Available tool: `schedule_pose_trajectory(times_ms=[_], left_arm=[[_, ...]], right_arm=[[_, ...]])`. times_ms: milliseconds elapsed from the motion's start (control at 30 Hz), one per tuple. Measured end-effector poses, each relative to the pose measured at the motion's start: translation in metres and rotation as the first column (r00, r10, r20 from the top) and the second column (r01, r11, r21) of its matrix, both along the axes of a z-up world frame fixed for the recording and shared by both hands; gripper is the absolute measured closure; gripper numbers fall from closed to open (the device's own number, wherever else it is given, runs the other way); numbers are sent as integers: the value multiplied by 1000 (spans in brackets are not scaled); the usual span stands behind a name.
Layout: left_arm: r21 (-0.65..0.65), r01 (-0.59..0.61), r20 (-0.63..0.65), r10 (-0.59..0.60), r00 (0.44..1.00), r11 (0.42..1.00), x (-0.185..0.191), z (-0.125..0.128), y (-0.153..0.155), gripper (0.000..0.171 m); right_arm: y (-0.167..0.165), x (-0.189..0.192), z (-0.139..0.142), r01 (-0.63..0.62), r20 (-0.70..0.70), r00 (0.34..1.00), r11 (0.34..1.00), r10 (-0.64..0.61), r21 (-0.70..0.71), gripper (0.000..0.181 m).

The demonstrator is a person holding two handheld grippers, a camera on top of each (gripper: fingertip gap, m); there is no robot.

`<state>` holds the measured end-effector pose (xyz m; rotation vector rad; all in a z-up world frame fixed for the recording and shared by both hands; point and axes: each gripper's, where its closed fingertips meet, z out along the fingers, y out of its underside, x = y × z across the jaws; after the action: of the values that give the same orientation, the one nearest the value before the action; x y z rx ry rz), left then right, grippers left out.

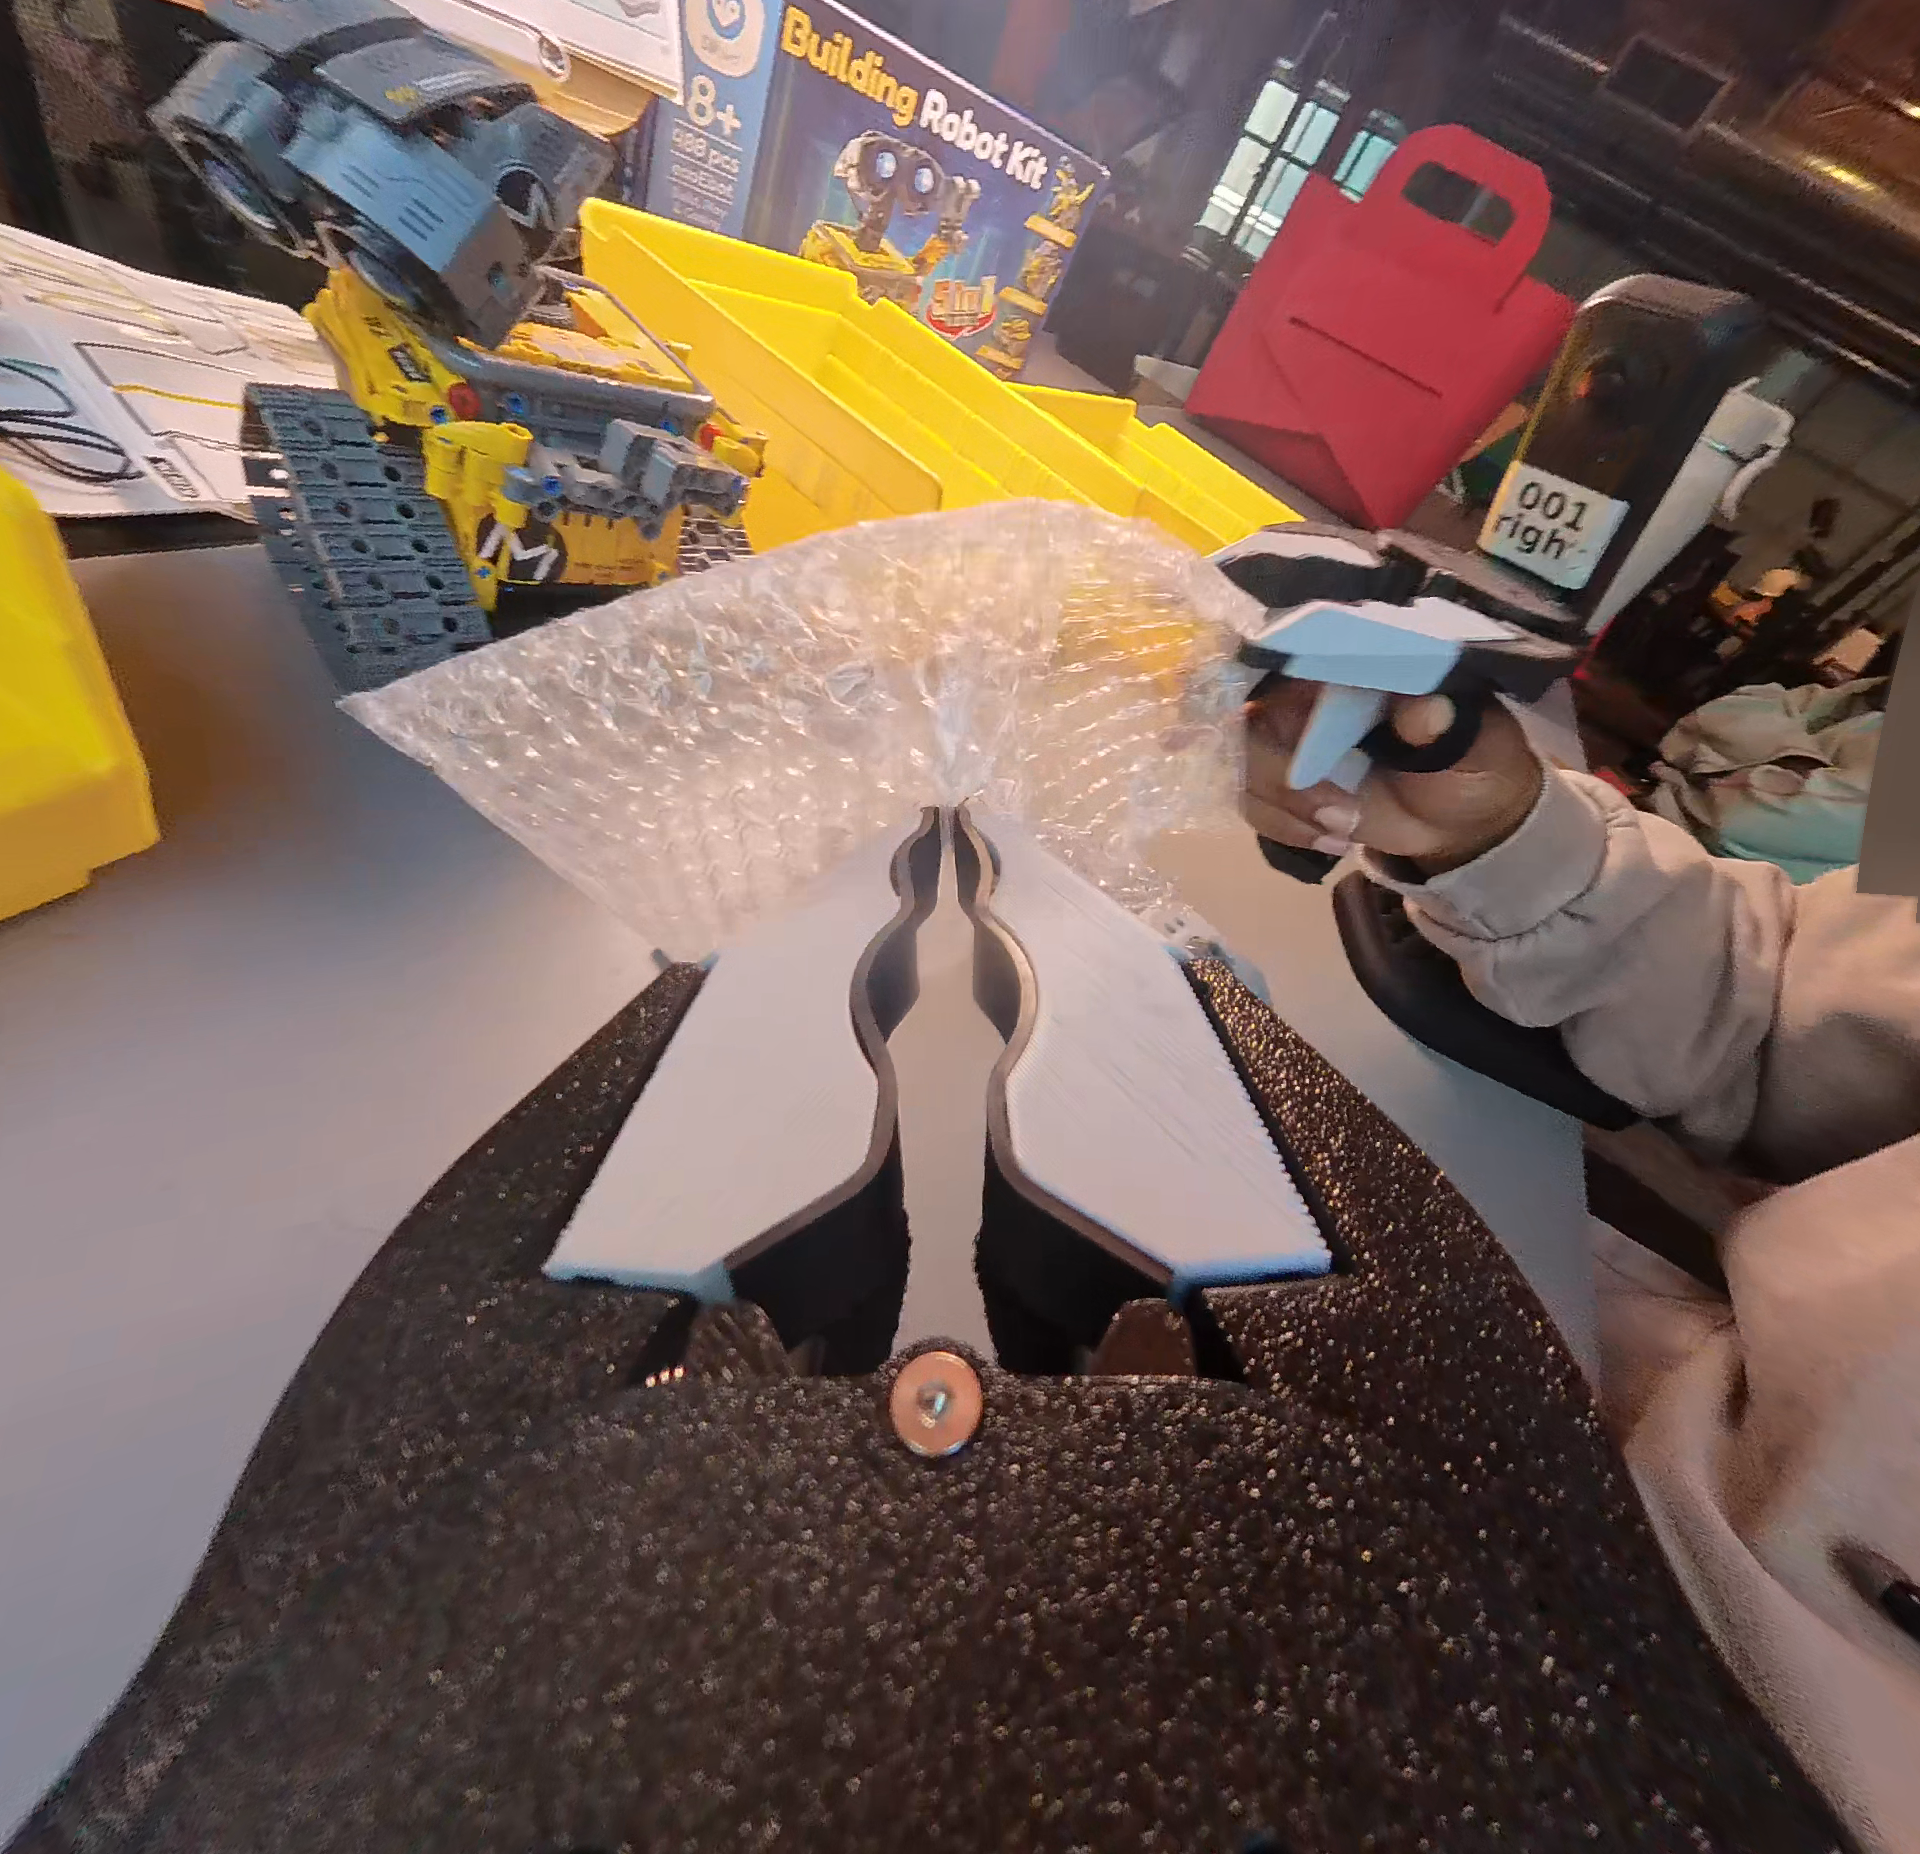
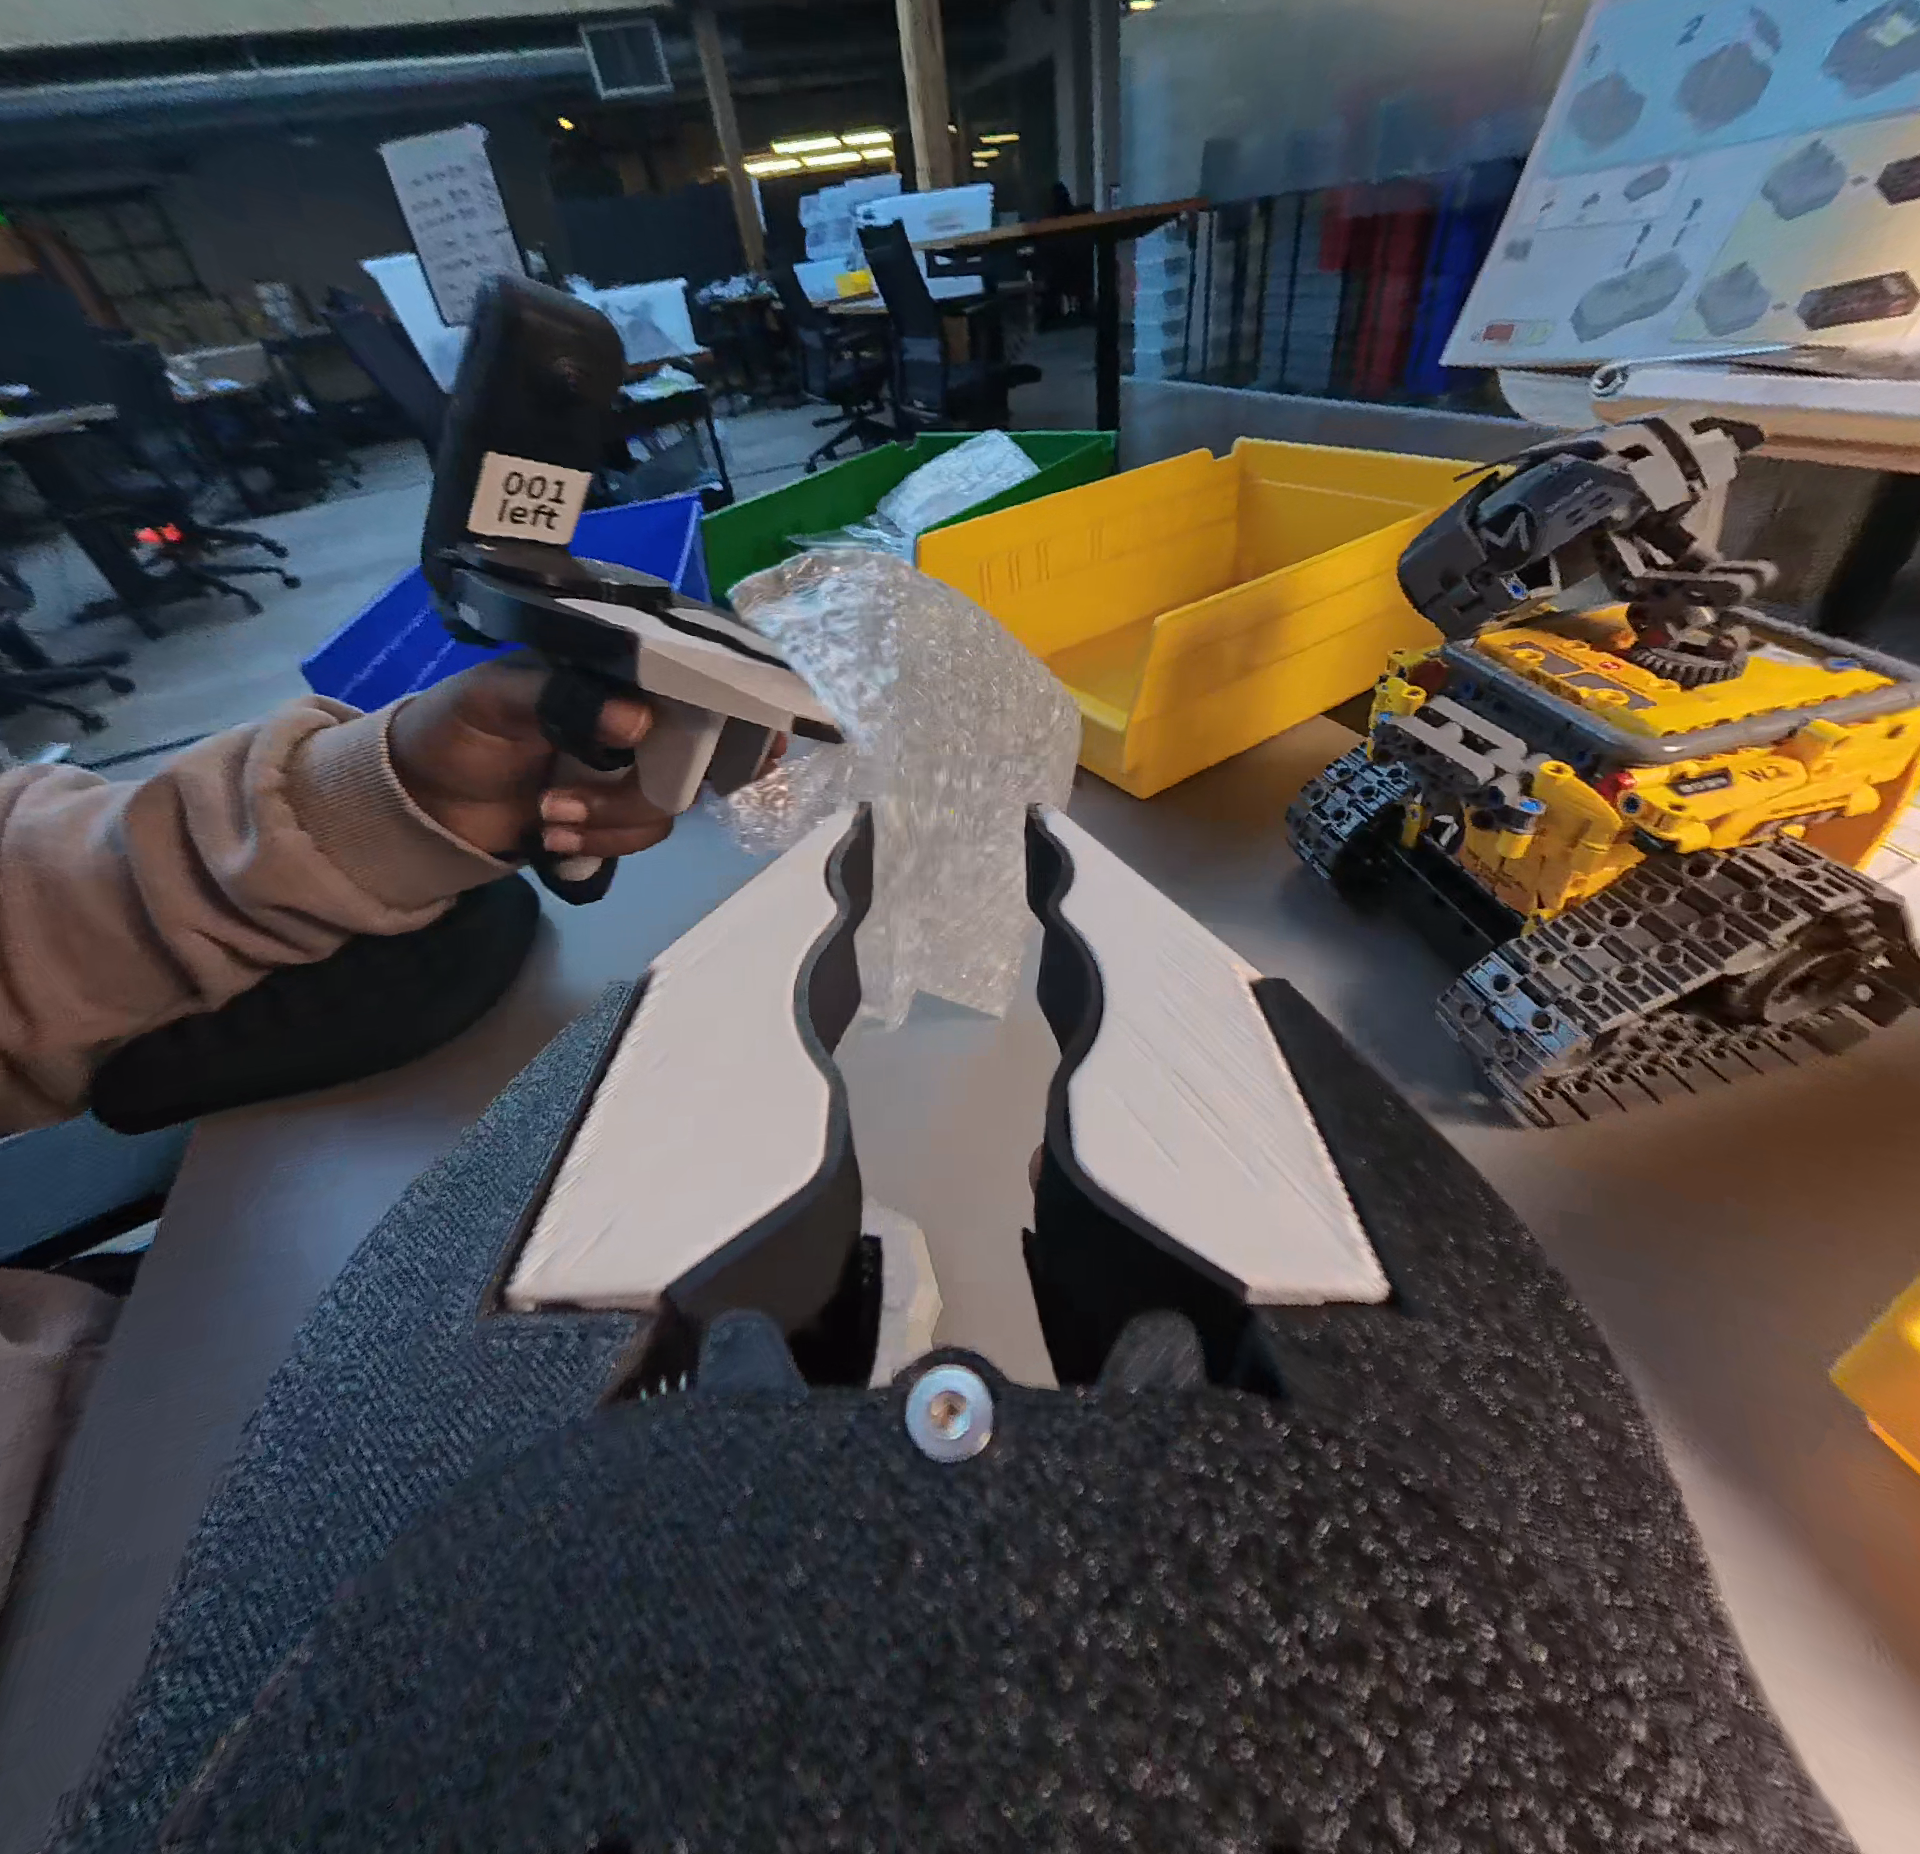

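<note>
My left gripper [image 1: 951, 817] is shut on a sheet of clear bubble wrap [image 1: 727, 703], pinching it at its lower edge and holding it up above the grey table [image 1: 260, 1077]. In the right wrist view the left gripper [image 2: 821, 729] grips the sheet [image 2: 956, 682] from the left. My right gripper [image 2: 948, 828] is open. The sheet hangs down between its two fingers, and the pads do not press on it. In the left wrist view the right gripper [image 1: 1262, 609] is at the sheet's right edge.
A yellow and grey tracked brick robot [image 1: 468, 422] [image 2: 1621, 765] stands behind the sheet. Behind it are a yellow bin [image 1: 883, 391] [image 2: 1195, 599], a kit box [image 1: 894, 163] and a red paper box [image 1: 1382, 350]. Blue [image 2: 416, 641] and green [image 2: 821, 495] bins stand farther back. Across from one pair of fingers to the other is roughly 10 cm.
</note>
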<state>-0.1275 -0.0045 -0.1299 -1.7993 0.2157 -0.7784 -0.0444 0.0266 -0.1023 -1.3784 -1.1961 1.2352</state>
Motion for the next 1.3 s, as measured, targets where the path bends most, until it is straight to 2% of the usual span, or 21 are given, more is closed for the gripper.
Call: schedule_pose_trajectory(times_ms=[67, 167, 233, 300, 367, 433, 500, 633, 700, 800, 867, 933, 1033, 1100, 1167, 1233, 1300], left_arm=[[-16, -37, -20, 37, 999, 999, -10, -2, 3, 171], [-81, -68, -79, 61, 995, 994, -26, -6, 7, 171], [-130, -90, -167, 67, 984, 988, -40, -9, 8, 171], [-208, -76, -247, 23, 969, 975, -47, -14, 4, 171], [-261, -81, -319, -7, 948, 962, -52, -17, 4, 171], [-319, -80, -394, -55, 917, 944, -51, -25, 5, 171], [-375, -43, -405, -122, 906, 926, -38, -35, 7, 171], [-485, 50, -361, -252, 898, 873, -6, -63, 11, 171], [-510, 80, -334, -283, 899, 857, 6, -70, 14, 171], [-499, 87, -337, -285, 897, 862, 10, -63, 16, 171], [-485, 65, -375, -275, 885, 872, 2, -52, 14, 171], [-478, 19, -465, -272, 842, 878, -14, -39, 7, 170], [-443, -85, -681, -274, 679, 892, -46, -10, -6, 171], [-481, -83, -738, -352, 576, 873, -48, 8, -22, 170], [-509, -55, -759, -418, 499, 859, -38, 15, -29, 170], [-579, 13, -710, -512, 484, 815, -17, 2, -33, 170], [-639, 62, -648, -580, 493, 767, -1, -23, -31, 170]], right_arm=[[-11, 8, 4, -91, 16, 996, 996, 91, 10, 143], [-21, 24, -15, -179, 176, 970, 982, 165, 67, 129], [-24, 40, -42, -210, 322, 933, 970, 162, 119, 120], [-32, 57, -73, -242, 445, 878, 966, 176, 95, 101], [-40, 72, -103, -260, 551, 816, 962, 174, 81, 89], [-40, 80, -124, -255, 619, 776, 958, 122, 132, 83], [-45, 79, -134, -249, 631, 767, 960, 117, 125, 82], [-47, 66, -140, -245, 618, 778, 960, 110, 137, 95], [-45, 65, -145, -252, 640, 763, 955, 97, 155, 98], [-42, 72, -150, -264, 670, 737, 950, 86, 169, 100], [-41, 75, -151, -255, 660, 745, 955, 94, 153, 105], [-42, 74, -150, -254, 640, 762, 955, 99, 155, 105], [-55, 69, -146, -302, 615, 776, 939, 142, 164, 106], [-69, 60, -136, -334, 571, 798, 930, 192, 154, 106], [-86, 49, -119, -367, 511, 823, 918, 247, 148, 106], [-103, 40, -100, -401, 449, 841, 904, 301, 145, 106], [-118, 33, -82, -422, 394, 855, 894, 338, 147, 107]])
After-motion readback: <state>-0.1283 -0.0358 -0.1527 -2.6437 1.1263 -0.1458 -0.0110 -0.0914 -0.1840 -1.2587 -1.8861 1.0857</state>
